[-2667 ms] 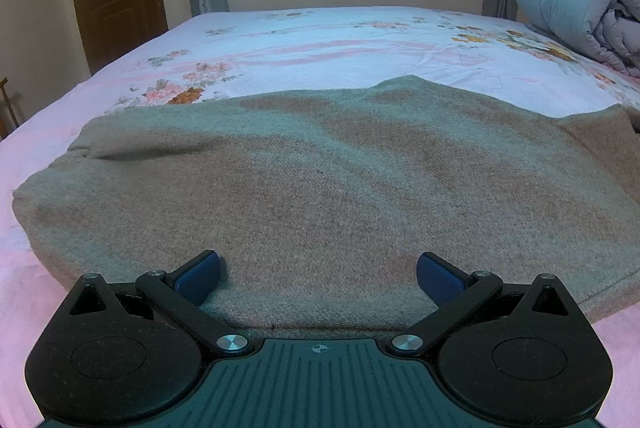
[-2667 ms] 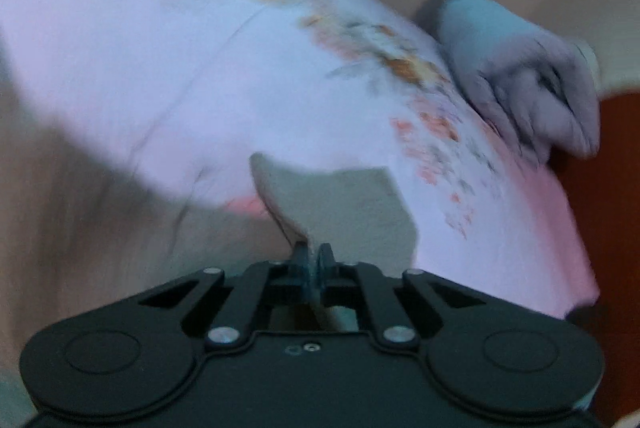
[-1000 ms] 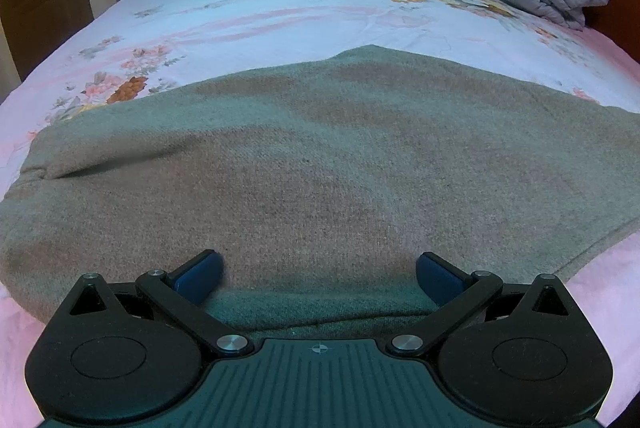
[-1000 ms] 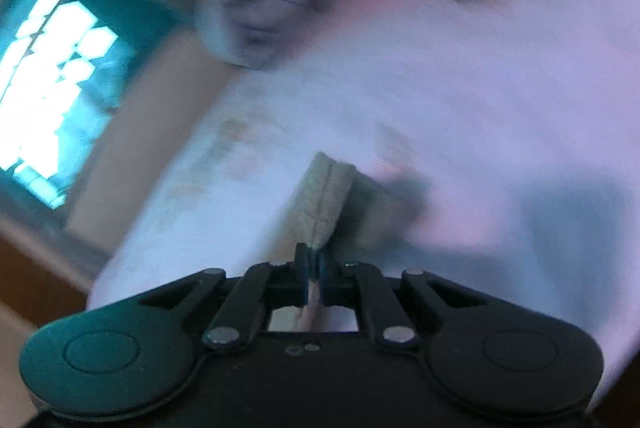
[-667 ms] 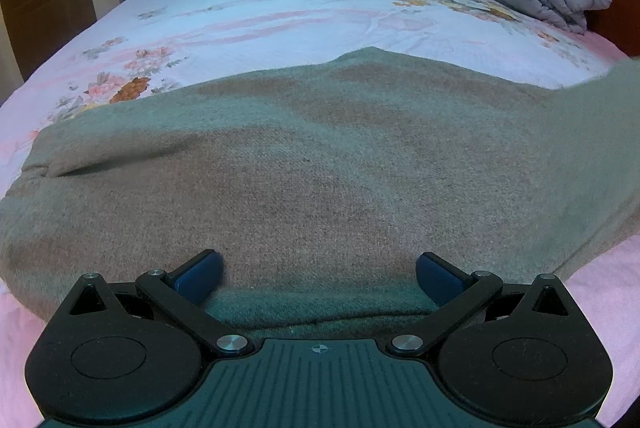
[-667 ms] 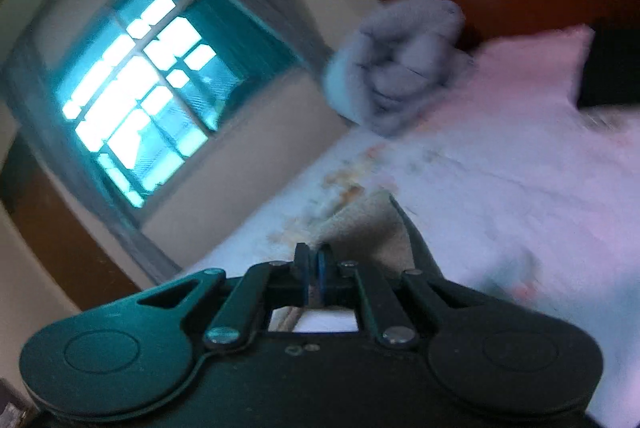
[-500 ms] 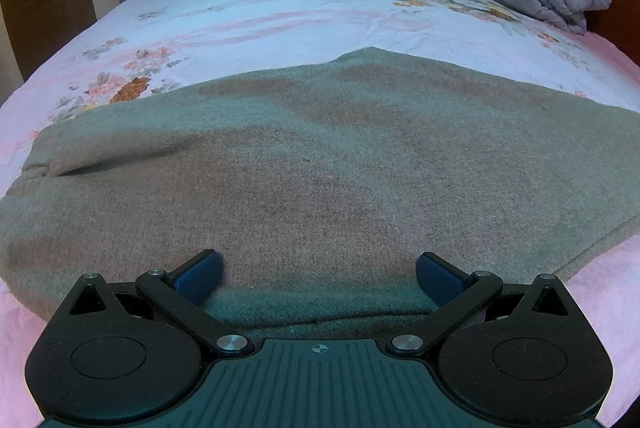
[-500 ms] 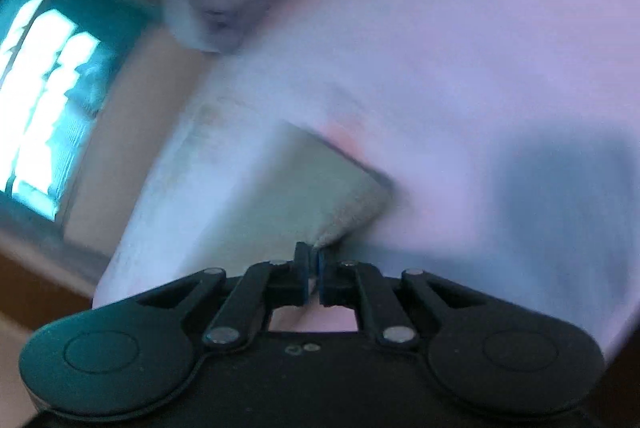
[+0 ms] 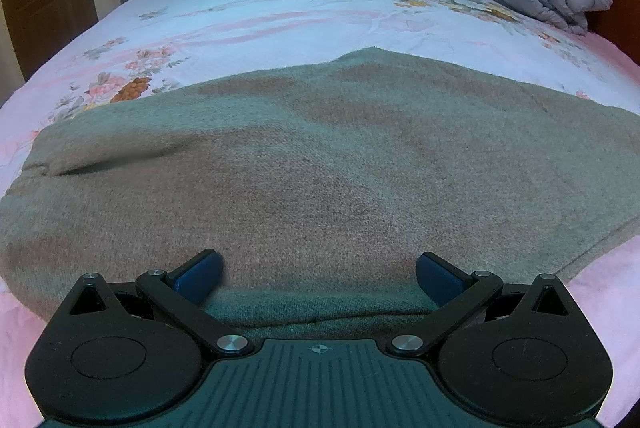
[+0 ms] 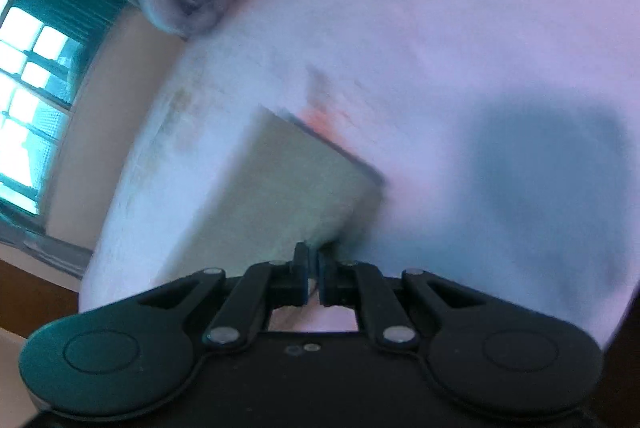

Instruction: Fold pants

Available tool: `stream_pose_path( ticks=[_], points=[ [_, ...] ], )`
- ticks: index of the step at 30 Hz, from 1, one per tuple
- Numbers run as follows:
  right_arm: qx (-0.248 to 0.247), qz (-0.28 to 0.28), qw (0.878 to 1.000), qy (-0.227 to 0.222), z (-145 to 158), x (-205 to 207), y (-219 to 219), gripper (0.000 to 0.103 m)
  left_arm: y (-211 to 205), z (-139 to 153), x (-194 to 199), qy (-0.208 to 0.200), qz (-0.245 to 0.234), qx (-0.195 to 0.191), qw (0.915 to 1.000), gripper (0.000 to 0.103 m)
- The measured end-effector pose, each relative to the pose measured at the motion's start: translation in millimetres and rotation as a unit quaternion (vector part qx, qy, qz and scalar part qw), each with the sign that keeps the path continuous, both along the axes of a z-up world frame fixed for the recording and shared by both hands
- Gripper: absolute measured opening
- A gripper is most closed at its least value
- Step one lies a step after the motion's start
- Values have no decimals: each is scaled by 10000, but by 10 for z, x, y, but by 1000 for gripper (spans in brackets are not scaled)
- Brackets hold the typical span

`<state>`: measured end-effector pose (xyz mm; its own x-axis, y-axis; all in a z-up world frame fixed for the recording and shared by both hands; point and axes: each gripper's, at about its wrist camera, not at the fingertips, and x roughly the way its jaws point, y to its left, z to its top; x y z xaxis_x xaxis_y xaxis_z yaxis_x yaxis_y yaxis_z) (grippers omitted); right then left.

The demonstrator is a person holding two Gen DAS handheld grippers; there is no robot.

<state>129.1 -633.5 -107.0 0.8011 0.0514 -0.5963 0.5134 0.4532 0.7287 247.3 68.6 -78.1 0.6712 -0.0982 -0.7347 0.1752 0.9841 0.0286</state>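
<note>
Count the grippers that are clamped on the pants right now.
1. The right gripper is shut on a corner of the pants. The left gripper stands open at the near edge, its fingers spread on the fabric, pinching nothing.

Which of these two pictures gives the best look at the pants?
The left wrist view: the brown-grey pants spread sharp across the pink floral bed. The right wrist view is blurred and shows only one corner of them, pinched in the right gripper.

the left gripper (image 9: 318, 278) is angling downward with its jaws standing wide apart. the right gripper (image 10: 313, 260) is tilting downward, jaws pinching together.
</note>
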Motion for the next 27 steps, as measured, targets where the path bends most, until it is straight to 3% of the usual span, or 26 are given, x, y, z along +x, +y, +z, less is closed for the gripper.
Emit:
stream_pose_path(
  ticks=[6, 8, 10, 16, 18, 19, 21, 23, 25, 27],
  points=[
    [205, -542, 9958, -708, 68, -368, -73, 3, 4, 12, 16, 39, -31, 5, 10000, 103],
    [328, -663, 9943, -762, 56, -456, -107, 3, 1, 9, 8, 17, -22, 6, 10000, 103],
    [511, -639, 9939, -738, 4, -474, -117, 13, -3, 4, 1, 1, -11, 6, 10000, 103],
    [1048, -897, 9873, -789, -165, -312, -163, 23, -12, 10, 2, 47, -11, 14, 10000, 103],
    [1142, -941, 9862, -748, -186, -240, -179, 25, -13, 13, 3, 50, -5, 13, 10000, 103],
    [1153, -994, 9857, -723, -177, -216, -186, 14, -14, 13, 2, 47, -3, 14, 10000, 103],
    [588, -842, 9931, -574, -22, -112, -161, 7, -12, 12, 2, 43, -4, 12, 10000, 103],
    [-583, -266, 9953, -728, 329, 0, -46, 6, -2, 9, -7, 9, -16, -5, 10000, 103],
    [-1565, 210, 9821, -1028, 630, -4, 67, 6, 16, 3, -26, -35, -57, -36, 10000, 103],
    [-2051, 539, 9731, -899, 661, -31, 37, 6, 42, 10, -35, -44, -118, -85, 9999, 103]
  ],
)
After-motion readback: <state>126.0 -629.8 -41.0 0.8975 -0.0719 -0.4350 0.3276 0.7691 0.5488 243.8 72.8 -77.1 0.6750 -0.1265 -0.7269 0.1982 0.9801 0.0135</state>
